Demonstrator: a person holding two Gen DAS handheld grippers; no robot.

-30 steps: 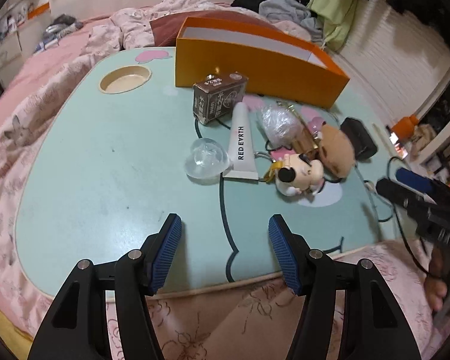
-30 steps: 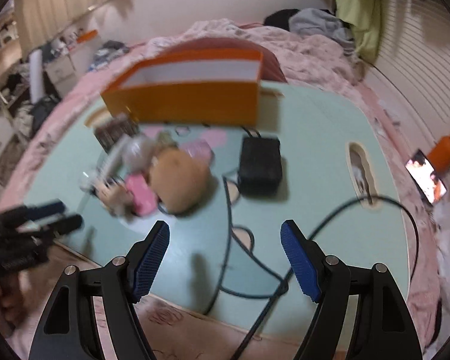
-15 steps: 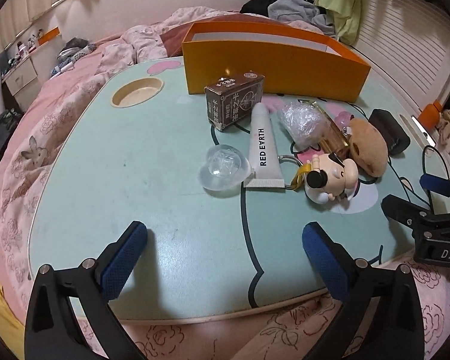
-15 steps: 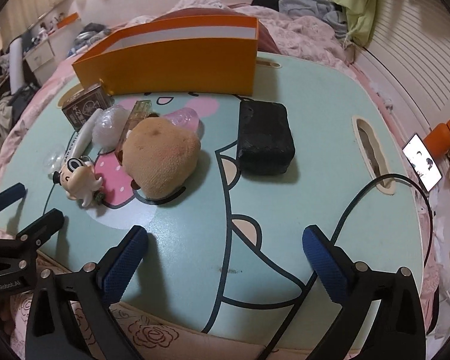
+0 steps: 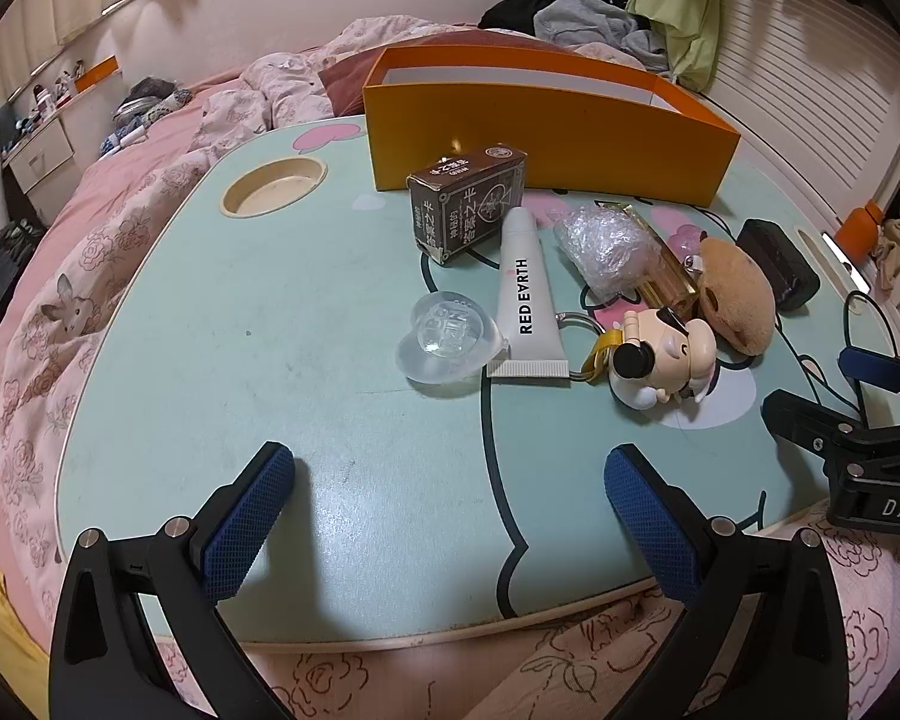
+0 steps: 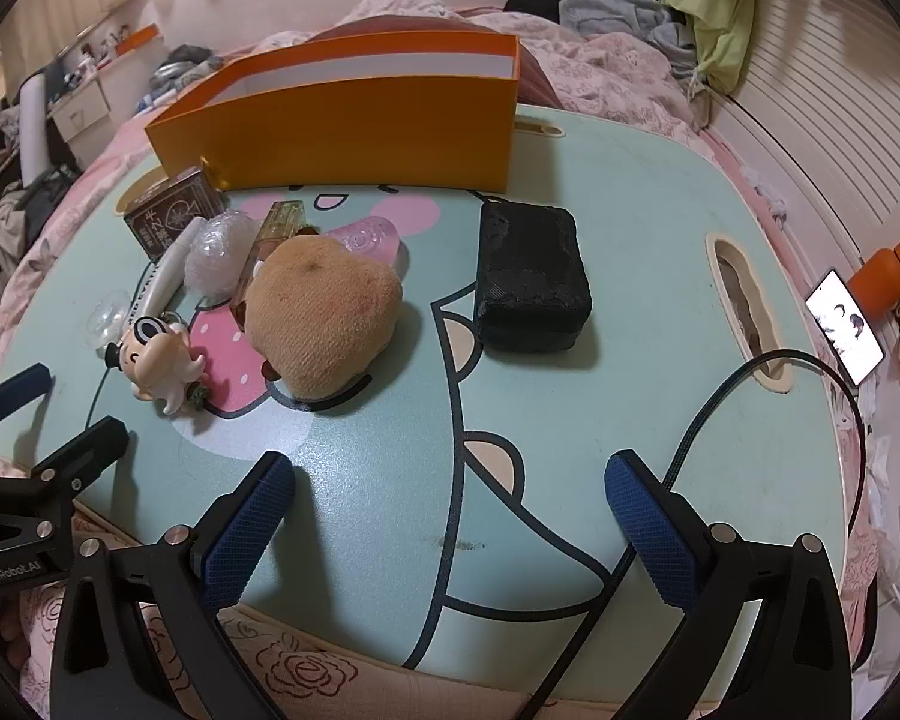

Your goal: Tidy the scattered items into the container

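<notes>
Left gripper [image 5: 450, 516]: jaws wide apart, holding nothing, above counter [image 5: 210, 360] edge. Right gripper [image 6: 450, 516]: likewise. Scattered items clustered before orange container [image 5: 546, 138]; tube [image 5: 528, 306] central.

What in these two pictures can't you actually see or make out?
- Inside of the orange box: its walls hide the floor in both views.
- Amber bottle: the brown plush covers its lower end, right view.
- Pink item: mostly behind the bottle, left view.
- Phone screen: too small.
</notes>
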